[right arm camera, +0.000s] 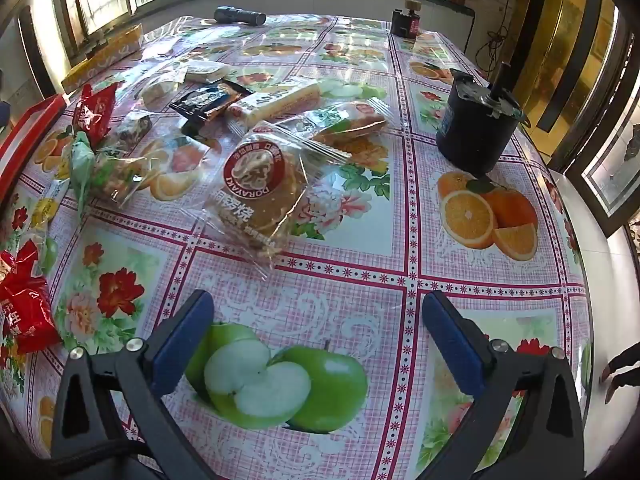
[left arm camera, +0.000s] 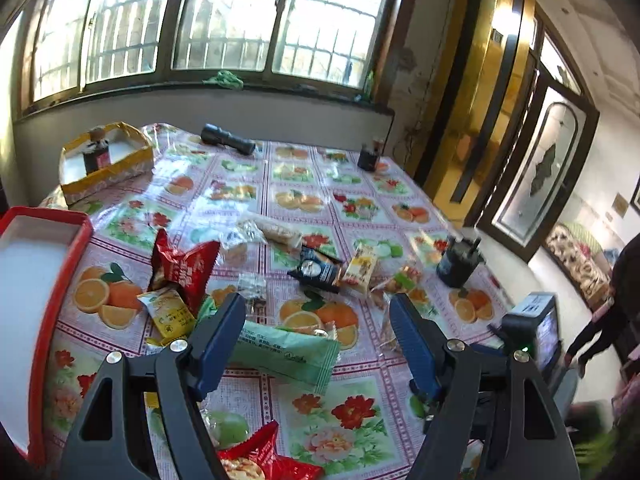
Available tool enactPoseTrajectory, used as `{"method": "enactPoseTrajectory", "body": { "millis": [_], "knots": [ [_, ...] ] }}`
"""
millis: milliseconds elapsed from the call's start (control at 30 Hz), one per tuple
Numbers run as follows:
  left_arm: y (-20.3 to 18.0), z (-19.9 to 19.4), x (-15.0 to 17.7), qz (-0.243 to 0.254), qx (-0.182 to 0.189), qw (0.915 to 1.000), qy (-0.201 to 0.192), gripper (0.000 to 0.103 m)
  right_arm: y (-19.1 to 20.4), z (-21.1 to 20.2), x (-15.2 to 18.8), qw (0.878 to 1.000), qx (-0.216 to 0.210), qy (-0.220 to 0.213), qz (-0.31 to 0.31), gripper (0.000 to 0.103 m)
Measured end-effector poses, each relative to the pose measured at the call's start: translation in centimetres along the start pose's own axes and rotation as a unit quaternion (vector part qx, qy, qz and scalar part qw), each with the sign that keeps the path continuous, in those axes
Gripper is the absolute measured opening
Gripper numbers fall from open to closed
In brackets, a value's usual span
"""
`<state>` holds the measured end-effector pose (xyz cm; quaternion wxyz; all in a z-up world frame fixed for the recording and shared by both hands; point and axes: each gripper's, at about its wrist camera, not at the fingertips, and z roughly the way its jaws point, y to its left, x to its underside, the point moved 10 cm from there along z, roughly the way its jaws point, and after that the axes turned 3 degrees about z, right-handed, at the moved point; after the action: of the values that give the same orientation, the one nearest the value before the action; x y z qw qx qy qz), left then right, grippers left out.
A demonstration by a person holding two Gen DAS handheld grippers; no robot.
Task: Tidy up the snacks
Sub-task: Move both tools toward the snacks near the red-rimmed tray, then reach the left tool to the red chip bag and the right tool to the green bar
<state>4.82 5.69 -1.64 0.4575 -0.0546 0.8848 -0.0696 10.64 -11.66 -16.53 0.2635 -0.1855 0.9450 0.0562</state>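
Snack packets lie scattered on a fruit-print tablecloth [left arm camera: 360, 420]. My left gripper [left arm camera: 318, 320] is open above a long green packet [left arm camera: 288, 354], which lies partly between its fingers. A red bag [left arm camera: 186, 270], a yellow packet [left arm camera: 170, 314] and a black packet [left arm camera: 318, 272] lie beyond it. An empty red tray [left arm camera: 44, 264] stands at the left. My right gripper [right arm camera: 316, 320] is open and empty over the cloth, short of a clear dorayaki packet [right arm camera: 260, 188]. A cream bar [right arm camera: 276, 104] and a red bag [right arm camera: 94, 114] lie farther off.
A yellow box [left arm camera: 106, 160] with a bottle stands at the far left corner. A black flashlight [left arm camera: 228, 140] and a small dark jar [left arm camera: 368, 156] lie near the window. A black cylinder [right arm camera: 476, 120] stands at the right. The table edge [right arm camera: 592, 240] runs along the right.
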Motion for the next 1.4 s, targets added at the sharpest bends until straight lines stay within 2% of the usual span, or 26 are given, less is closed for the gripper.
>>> {"method": "enactPoseTrajectory", "body": {
  "millis": [133,267,300,367,400,467,500,533,567,633,733,800,933,1067,1400],
  "knots": [
    [0.0,-2.2,-0.2,0.016,-0.031,0.9993,-0.015,0.079,0.0,0.0,0.0,1.000,0.000,0.000,0.000,0.103],
    [1.3,-3.3,0.8,0.027,-0.077,0.9967,-0.001,0.079,0.0,-0.1,0.1,1.000,-0.002,0.001,-0.004,0.103],
    [1.8,-3.5,1.1,0.028,-0.101,0.9945,0.005,0.079,-0.2,-0.3,0.3,1.000,-0.002,0.006,-0.001,0.103],
    [2.6,-3.5,1.7,0.034,-0.133,0.9904,0.018,0.079,-1.0,-1.7,0.4,0.999,0.002,0.006,0.036,0.103],
    [2.9,-3.7,1.9,0.036,-0.143,0.9888,0.023,0.079,-0.9,-2.8,0.4,0.997,-0.024,-0.007,0.075,0.103],
    [3.7,-3.9,2.4,0.036,-0.161,0.9858,0.032,0.079,0.0,-4.8,0.4,0.977,-0.128,-0.035,0.164,0.103],
    [3.8,-4.2,2.7,0.036,-0.164,0.9852,0.033,0.079,0.9,-5.6,0.6,0.966,-0.173,-0.029,0.192,0.103],
    [4.0,-4.4,3.1,0.038,-0.171,0.9839,0.036,0.079,2.2,-6.0,0.8,0.962,-0.193,-0.020,0.192,0.103],
    [4.2,-4.5,3.3,0.041,-0.180,0.9821,0.040,0.079,3.5,-6.4,0.8,0.964,-0.196,-0.019,0.181,0.103],
    [4.9,-4.8,4.0,0.049,-0.202,0.9767,0.052,0.079,5.9,-7.4,0.8,0.974,-0.173,-0.023,0.143,0.103],
    [5.9,-5.1,4.9,0.043,-0.215,0.9730,0.074,0.079,8.8,-8.4,0.6,0.984,-0.153,-0.025,0.085,0.103],
    [6.7,-5.5,5.4,0.035,-0.221,0.9714,0.079,0.079,9.9,-8.7,0.3,0.990,-0.123,-0.035,0.061,0.103],
    [8.0,-6.5,5.9,0.019,-0.233,0.9691,0.079,0.079,10.9,-9.4,-0.2,0.992,-0.115,-0.042,0.043,0.103],
    [9.0,-7.2,6.0,0.005,-0.232,0.9697,0.075,0.079,11.2,-9.9,-0.4,0.994,-0.084,-0.058,0.030,0.103],
    [10.9,-8.2,6.8,-0.038,-0.231,0.9697,0.070,0.079,10.4,-11.3,-1.3,0.992,-0.054,-0.099,0.062,0.103]
  ]
}}
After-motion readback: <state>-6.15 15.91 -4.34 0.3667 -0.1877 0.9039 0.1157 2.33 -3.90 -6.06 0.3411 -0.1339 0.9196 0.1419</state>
